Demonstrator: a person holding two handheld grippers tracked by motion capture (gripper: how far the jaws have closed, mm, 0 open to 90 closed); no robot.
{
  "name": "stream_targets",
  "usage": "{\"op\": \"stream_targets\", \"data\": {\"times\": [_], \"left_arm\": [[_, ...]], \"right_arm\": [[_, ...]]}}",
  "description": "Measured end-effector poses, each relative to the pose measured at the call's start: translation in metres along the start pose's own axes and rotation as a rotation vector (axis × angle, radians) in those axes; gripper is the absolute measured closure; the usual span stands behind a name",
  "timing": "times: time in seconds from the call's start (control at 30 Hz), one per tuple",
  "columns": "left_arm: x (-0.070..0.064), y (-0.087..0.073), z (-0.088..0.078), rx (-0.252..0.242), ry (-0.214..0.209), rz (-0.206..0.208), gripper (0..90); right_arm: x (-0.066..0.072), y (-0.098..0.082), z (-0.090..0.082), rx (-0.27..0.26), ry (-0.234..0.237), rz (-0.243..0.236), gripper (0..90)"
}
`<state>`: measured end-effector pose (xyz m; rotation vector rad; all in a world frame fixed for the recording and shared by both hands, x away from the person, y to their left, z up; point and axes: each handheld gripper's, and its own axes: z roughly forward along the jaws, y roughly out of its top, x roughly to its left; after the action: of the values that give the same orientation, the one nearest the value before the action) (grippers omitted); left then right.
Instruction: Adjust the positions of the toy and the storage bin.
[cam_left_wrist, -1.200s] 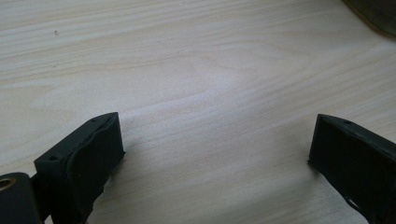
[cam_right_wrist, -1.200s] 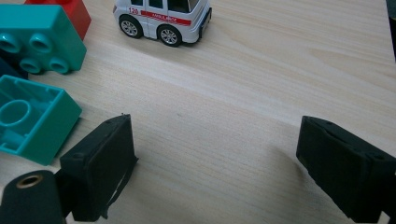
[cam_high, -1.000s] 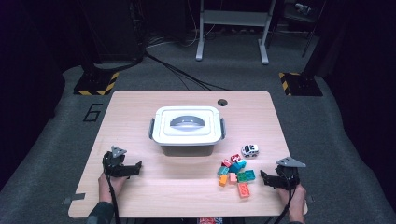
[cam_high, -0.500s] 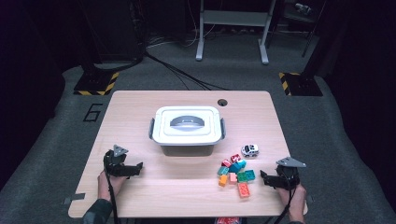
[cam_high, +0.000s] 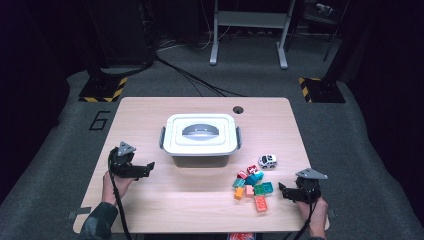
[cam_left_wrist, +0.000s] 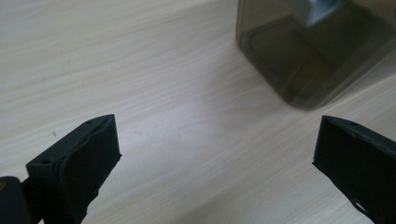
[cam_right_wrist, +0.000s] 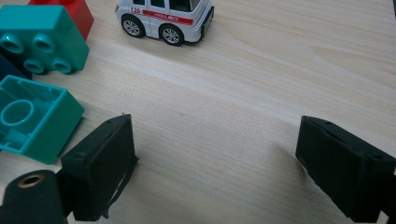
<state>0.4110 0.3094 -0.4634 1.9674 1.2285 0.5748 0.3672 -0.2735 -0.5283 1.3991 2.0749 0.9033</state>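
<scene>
The lidded storage box (cam_high: 201, 141) sits at the table's (cam_high: 150, 115) centre: a white snap-on lid with a grey recessed handle, grey latches on both short sides, and smoky translucent walls, one corner of which shows at 1 o'clock in the left gripper view (cam_left_wrist: 308, 60). What lies inside it cannot be told through the closed lid. There is one box, one toy ambulance and a heap of about eight building bricks. The toy ambulance (cam_high: 267, 160), white with a red stripe, stands at about 4 o'clock from the box, apart from it; the right gripper view shows it at 11 o'clock (cam_right_wrist: 164, 17). The building bricks (cam_high: 252, 184) are red, teal, green, orange and pink, clustered just below the ambulance; a teal brick (cam_right_wrist: 39, 39) lies studs up, another teal one (cam_right_wrist: 32, 119) hollow side up. The left gripper (cam_high: 145, 169) is at 8 o'clock from the box, jaws wide with nothing between them. The right gripper (cam_high: 283, 190) is at 3 o'clock from the bricks, jaws wide over bare wood.
</scene>
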Motion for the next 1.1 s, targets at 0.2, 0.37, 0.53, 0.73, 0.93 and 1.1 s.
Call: {"op": "stream_targets", "data": {"times": [0.2, 0.37, 0.53, 0.73, 0.93, 1.1], "left_arm": [[-0.007, 0.027, -0.006, -0.018, -0.022, 0.030, 0.1], [-0.012, 0.047, -0.008, -0.035, -0.033, 0.058, 0.1], [-0.017, 0.062, -0.008, -0.052, -0.041, 0.073, 0.0], [-0.023, 0.079, 0.002, -0.039, -0.055, 0.101, 0.9], [-0.027, 0.089, 0.010, -0.021, -0.079, 0.117, 3.3], [-0.032, 0.095, 0.017, 0.000, -0.092, 0.135, 10.1]], "right_arm": [[0.000, 0.000, 0.000, 0.000, 0.000, 0.001, 11.0], [0.000, 0.000, 0.000, 0.002, 0.000, 0.003, 11.1], [0.000, 0.000, 0.000, 0.002, 0.004, 0.005, 11.1], [0.000, 0.000, 0.000, 0.001, 0.002, 0.002, 11.5], [0.000, 0.000, 0.000, 0.000, 0.002, 0.003, 11.5], [0.000, 0.000, 0.000, 0.000, 0.003, 0.003, 11.7]]}}
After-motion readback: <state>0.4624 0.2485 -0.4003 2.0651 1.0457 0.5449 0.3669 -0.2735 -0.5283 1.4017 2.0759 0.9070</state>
